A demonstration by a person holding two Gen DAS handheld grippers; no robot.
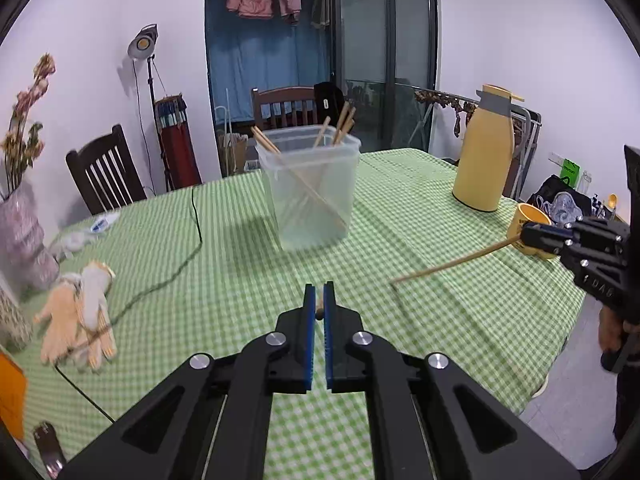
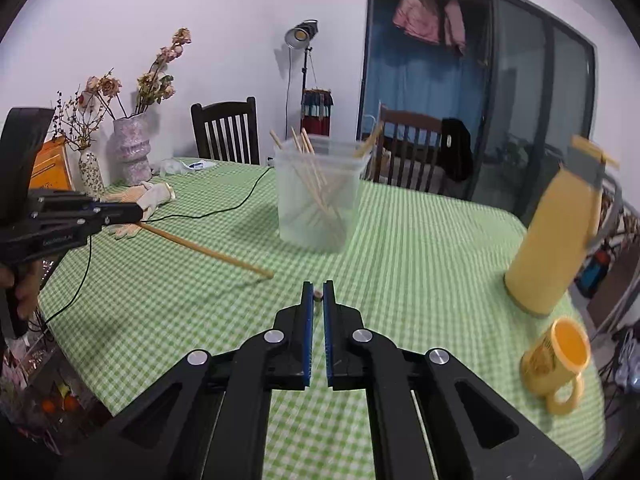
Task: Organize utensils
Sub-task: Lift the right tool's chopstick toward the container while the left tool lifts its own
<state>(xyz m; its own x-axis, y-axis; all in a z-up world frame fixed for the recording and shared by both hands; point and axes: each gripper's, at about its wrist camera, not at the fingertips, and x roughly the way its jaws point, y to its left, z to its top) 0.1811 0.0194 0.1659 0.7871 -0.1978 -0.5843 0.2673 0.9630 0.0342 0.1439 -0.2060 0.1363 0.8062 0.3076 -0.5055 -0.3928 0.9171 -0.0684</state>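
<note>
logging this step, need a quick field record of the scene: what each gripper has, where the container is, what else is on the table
left gripper: shut on a chopstick, its end showing between the fingers
right gripper: shut on another chopstick
held chopsticks: both above the tablecloth
container: clear plastic, upright mid-table, several chopsticks leaning inside
thermos: yellow, upright, right of the container
mug: yellow, near the thermos
gloves: left part of the table, by a black cable

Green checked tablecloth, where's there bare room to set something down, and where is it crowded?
The tablecloth is bare between the clear container and the yellow flask, and in front of the container. It is crowded at the gloves, black cable and vases, and around the yellow mug.
</note>
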